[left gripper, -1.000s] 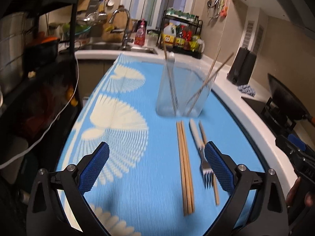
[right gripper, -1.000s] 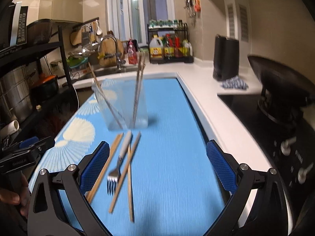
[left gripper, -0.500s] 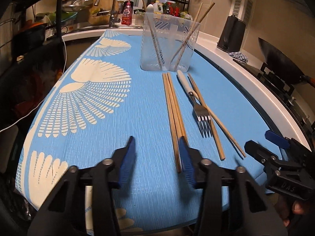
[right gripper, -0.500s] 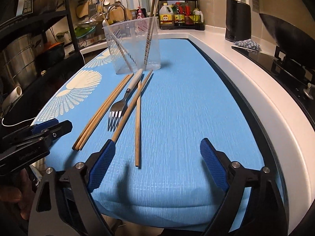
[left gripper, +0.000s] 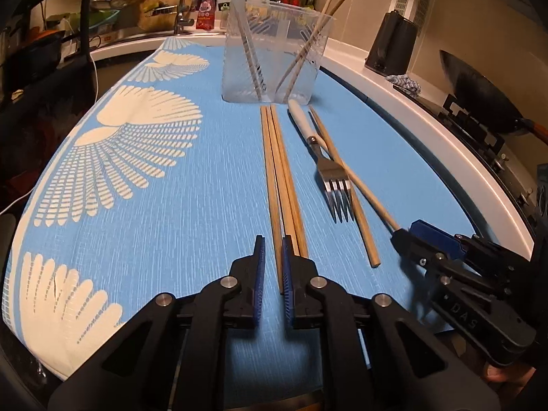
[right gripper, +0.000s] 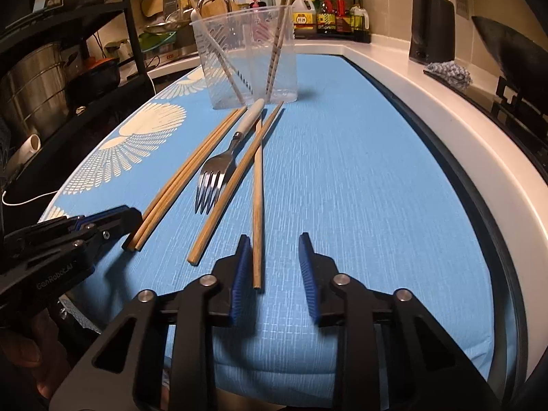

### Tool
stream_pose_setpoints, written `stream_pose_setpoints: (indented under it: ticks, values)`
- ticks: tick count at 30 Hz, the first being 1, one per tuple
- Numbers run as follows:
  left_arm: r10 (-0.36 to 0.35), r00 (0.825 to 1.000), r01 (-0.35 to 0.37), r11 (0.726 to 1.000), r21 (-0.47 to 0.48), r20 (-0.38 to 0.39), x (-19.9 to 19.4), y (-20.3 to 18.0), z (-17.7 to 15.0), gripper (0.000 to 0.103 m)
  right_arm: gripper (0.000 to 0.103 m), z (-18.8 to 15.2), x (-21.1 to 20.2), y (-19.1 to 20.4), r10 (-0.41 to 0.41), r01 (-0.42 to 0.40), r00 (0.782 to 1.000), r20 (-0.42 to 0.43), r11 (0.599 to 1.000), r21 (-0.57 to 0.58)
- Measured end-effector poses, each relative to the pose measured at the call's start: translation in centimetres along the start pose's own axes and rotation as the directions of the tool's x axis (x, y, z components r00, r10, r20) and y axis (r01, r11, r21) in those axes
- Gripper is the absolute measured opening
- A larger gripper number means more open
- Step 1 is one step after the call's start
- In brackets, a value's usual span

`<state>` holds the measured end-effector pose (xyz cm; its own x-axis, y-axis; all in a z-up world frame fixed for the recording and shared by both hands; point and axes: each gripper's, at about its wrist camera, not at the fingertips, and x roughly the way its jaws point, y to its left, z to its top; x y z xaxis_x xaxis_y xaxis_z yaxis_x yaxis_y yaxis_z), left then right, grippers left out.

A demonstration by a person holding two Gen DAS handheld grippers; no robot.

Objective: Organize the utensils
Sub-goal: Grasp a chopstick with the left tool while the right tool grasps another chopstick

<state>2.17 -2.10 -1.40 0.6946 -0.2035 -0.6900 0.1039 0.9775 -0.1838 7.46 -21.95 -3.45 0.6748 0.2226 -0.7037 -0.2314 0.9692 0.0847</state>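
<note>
Two handheld grippers low over loose chopsticks, ahead of a clear cup.

Left gripper (left gripper: 273,257) narrowed almost shut around the near end of one chopstick (left gripper: 273,185) from a bundle of three; whether the pads truly pinch it cannot be told. Right gripper (right gripper: 275,263) half open, holding nothing, its left pad just beside the near end of a single chopstick (right gripper: 257,198) lying between the fingers. Between the two tools, a fork (left gripper: 328,162), tines toward the grippers, resting over another chopstick (left gripper: 346,188). Straight ahead, well beyond, the clear cup (left gripper: 274,58) on a blue mat (left gripper: 394,157), already holding several sticks. Best done by closing squarely on one stick only, lifting level, then tipping the end into the cup.
</note>
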Motion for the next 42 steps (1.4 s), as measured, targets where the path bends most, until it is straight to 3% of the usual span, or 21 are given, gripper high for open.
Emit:
stream_pose_setpoints:
  ticks: [6, 13, 18, 21, 27, 32, 35, 39, 42]
  values:
    - [0.020, 1.000, -0.020, 0.998, 0.053, -0.003, 0.1, -1.0, -0.3, 0.006, 0.007, 0.0, 0.0, 0.1, 0.001, -0.001, 1.000, 0.002, 1.000, -0.009]
    - [0.089, 0.996, -0.090, 0.996, 0.003, 0.022, -0.6, 0.7, 0.1, 0.005, 0.005, -0.2, -0.5, -1.1, -0.061, 0.061, 0.998, 0.018, 0.998, 0.035]
    - [0.078, 0.997, -0.078, 0.997, -0.006, 0.016, -0.5, 1.0, 0.0, 0.005, 0.006, -0.2, -0.4, -1.6, -0.058, 0.057, 0.998, 0.012, 0.998, 0.040]
    - [0.065, 0.998, -0.065, 0.998, -0.015, 0.016, -0.5, 1.0, 0.0, 0.005, 0.011, -0.1, -1.2, -2.0, -0.066, 0.062, 0.996, 0.052, 0.995, 0.072]
    - [0.073, 0.997, -0.073, 0.997, -0.016, 0.012, -0.3, 1.1, 0.0, 0.005, 0.012, 1.0, -2.5, 0.0, 0.023, -0.032, 0.990, 0.139, 0.998, 0.063]
    - [0.069, 0.998, -0.069, 0.998, -0.013, 0.011, -0.4, 1.1, 0.0, 0.005, 0.018, 1.1, -0.7, 3.3, 0.087, -0.087, 0.992, 0.093, 0.996, -0.002]
    - [0.068, 0.998, -0.067, 0.998, -0.011, 0.010, -0.4, 1.1, -0.1, 0.005, 0.021, 1.0, 0.5, 4.5, 0.057, -0.056, 0.997, 0.043, 0.998, -0.027]
    - [0.065, 0.998, -0.065, 0.998, -0.010, 0.009, -0.4, 1.0, -0.1, 0.005, 0.021, 0.8, 0.5, 4.3, 0.020, -0.019, 0.999, 0.041, 0.999, -0.034]
    - [0.066, 0.998, -0.066, 0.998, -0.010, 0.008, -0.4, 1.0, -0.1, 0.005, 0.016, 0.5, 0.5, 3.6, 0.009, -0.009, 1.000, 0.026, 1.000, -0.023]
